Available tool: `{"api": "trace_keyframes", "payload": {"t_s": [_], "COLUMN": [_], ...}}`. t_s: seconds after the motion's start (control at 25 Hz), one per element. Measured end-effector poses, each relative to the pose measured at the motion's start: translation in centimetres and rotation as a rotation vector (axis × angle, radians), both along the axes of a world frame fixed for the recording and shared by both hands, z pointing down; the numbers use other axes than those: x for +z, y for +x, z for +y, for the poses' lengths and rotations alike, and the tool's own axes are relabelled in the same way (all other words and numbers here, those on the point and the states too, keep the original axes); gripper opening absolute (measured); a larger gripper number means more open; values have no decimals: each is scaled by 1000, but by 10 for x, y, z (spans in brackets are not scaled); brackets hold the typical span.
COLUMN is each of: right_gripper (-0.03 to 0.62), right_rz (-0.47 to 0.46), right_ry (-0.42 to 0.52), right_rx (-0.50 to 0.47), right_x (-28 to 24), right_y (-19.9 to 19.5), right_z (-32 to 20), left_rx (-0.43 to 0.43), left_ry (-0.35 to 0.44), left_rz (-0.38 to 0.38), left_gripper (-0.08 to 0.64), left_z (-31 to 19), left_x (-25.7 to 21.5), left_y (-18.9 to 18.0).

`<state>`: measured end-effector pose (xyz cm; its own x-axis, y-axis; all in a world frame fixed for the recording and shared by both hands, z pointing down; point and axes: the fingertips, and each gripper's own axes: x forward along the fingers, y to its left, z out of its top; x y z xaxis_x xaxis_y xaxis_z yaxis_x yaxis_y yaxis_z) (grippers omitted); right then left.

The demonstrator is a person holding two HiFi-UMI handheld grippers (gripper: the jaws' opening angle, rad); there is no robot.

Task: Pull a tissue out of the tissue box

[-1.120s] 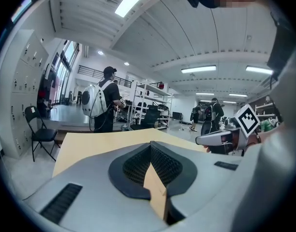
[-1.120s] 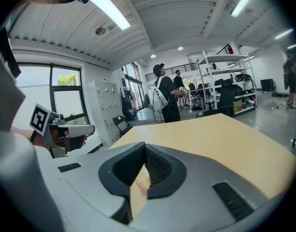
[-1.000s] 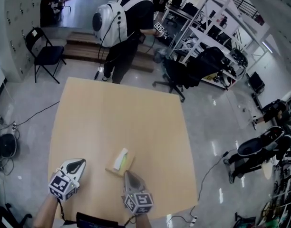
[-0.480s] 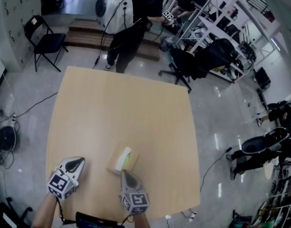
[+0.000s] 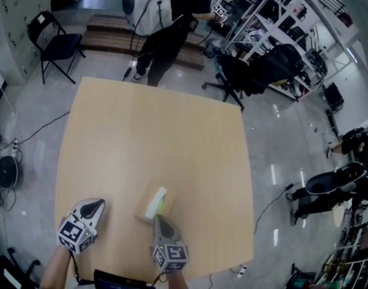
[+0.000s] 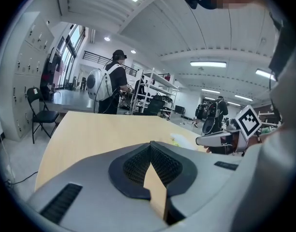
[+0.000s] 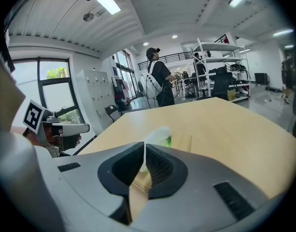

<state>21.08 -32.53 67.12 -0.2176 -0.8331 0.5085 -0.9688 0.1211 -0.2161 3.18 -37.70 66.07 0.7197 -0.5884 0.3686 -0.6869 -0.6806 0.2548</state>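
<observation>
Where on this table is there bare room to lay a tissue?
The far half of the table, beyond the tissue box, is bare, as is the strip right of it. Crowded: the near edge, with left gripper, box and right gripper.

No legible words, numbers or brands. Black-and-white square markers [image 5: 74,233] on the cubes of left gripper [image 5: 94,204] and right gripper [image 5: 158,218]. Tissue box [image 5: 154,201] print too small to read.
</observation>
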Motion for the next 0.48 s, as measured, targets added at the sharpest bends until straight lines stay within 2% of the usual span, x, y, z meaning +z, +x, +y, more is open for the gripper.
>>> {"api": "trace_keyframes", "payload": {"t_s": [0.08, 0.24, 0.48], "right_gripper": [31, 121, 166], "right_rz": [-3, -20, -75], "right_ry": [-13, -18, -42], "right_rx": [-4, -3, -19], "right_x": [4, 8, 14], "right_y": [-2, -7, -12], "right_z": [0, -2, -4], "left_rx": [5, 9, -4], "left_ry": [-10, -19, -32], "left_rz": [7, 7, 27], "left_gripper": [8, 8, 8], "left_z": [0, 1, 0], "left_x": [2, 5, 7], "left_y": [0, -2, -4]}}
